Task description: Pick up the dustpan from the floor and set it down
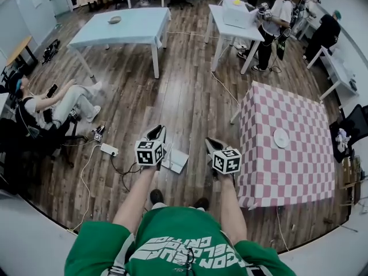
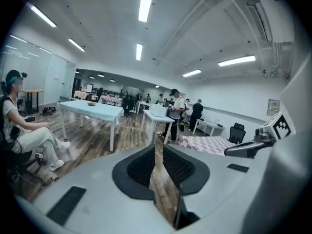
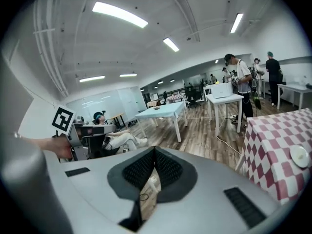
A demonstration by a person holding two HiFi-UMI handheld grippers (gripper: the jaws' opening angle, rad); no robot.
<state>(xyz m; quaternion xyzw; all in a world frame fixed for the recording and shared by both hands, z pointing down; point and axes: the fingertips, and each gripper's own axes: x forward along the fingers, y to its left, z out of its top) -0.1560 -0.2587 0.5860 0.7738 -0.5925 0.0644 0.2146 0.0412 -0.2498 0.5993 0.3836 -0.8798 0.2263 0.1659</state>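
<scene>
Reaching forward from the green shirt, both bare forearms run side by side, each carrying its gripper out ahead and tilted a little below level above the wood floor [image 1: 190, 96]. The left gripper [image 1: 156, 133] has its jaws a narrow slit apart with only floor showing between them, while the right gripper [image 1: 213, 145] has its tips pinched together on nothing. The pale dustpan [image 1: 176, 161] lies flat on the floor, below and between the two, gripped by neither.
</scene>
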